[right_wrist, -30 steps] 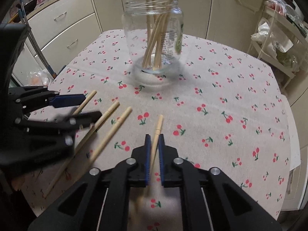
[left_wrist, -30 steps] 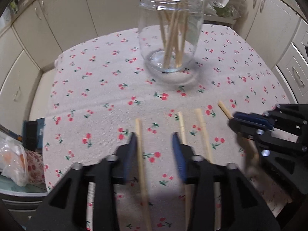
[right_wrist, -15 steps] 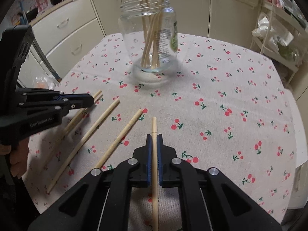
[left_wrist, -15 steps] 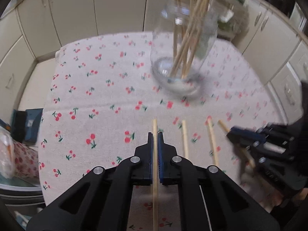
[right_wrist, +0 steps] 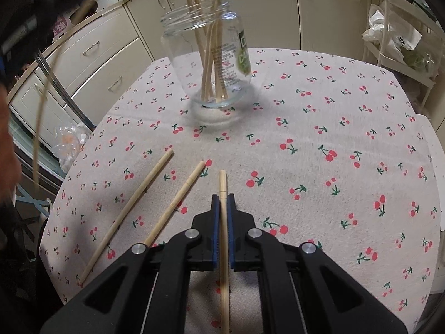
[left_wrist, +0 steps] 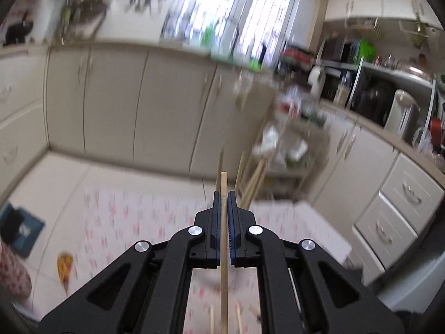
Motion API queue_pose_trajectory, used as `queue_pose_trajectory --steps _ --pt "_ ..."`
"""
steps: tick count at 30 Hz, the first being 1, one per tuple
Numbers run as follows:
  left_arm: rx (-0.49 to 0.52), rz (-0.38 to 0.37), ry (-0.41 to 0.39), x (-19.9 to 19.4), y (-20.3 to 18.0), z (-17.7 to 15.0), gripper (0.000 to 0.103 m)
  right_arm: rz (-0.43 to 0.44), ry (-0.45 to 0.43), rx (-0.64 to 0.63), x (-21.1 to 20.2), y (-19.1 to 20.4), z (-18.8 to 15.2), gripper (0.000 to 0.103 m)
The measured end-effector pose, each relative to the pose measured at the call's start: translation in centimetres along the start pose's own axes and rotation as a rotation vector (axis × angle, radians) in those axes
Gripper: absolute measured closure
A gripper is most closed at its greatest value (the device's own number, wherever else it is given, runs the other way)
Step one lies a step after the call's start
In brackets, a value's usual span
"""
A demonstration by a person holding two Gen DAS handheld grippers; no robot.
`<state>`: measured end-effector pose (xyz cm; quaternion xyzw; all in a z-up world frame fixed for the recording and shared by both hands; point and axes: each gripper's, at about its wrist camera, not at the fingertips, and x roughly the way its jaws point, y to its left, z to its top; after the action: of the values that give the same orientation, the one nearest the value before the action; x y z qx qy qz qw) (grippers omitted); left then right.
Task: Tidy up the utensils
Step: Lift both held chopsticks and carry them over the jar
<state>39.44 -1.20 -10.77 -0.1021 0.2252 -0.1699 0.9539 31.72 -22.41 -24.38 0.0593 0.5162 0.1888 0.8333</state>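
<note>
Kitchen; cherry-print tablecloth [right_wrist: 347, 128]. Glass jar [right_wrist: 207, 64], sticks inside, near the far edge. Two loose chopsticks [right_wrist: 126, 214] toward the near left corner. Right gripper [right_wrist: 222, 203] clenched on right-held chopstick [right_wrist: 223, 250]; left gripper [left_wrist: 223, 200] clenched on left-held chopstick [left_wrist: 224, 250], raised.

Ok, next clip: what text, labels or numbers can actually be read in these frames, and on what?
"CA", partly legible, large pale letters on the green label of the glass jar; the rest is cut off.
Fine print on the jar's white label panel: too small to read.
Pink sign at upper left of the right wrist view: characters too blurred to read.
Dark digits on a plastic bag on the rack: too small to trust.
Left wrist view: motion-blurred, nothing legible.
</note>
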Motion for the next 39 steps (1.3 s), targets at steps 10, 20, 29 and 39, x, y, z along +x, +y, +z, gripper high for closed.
queue_pose_trajectory --steps 10,20,29,39 --pt "-0.058 0.047 -0.246 1.3 -1.5 5.6 0.099 0.049 0.001 0.064 -0.1 -0.7 -0.1 0.097" --pt "-0.107 0.1 -0.386 4.6 -1.6 8.1 0.099 0.069 -0.004 0.086 -0.3 -0.9 -0.2 0.097" --pt "-0.039 0.138 -0.407 8.1 -2.7 6.3 0.099 0.076 -0.01 0.101 -0.4 -1.1 -0.1 0.097" --pt "0.001 0.175 -0.413 9.5 -2.3 4.2 0.099 0.081 -0.038 0.131 -1.1 -1.6 -0.1 0.097"
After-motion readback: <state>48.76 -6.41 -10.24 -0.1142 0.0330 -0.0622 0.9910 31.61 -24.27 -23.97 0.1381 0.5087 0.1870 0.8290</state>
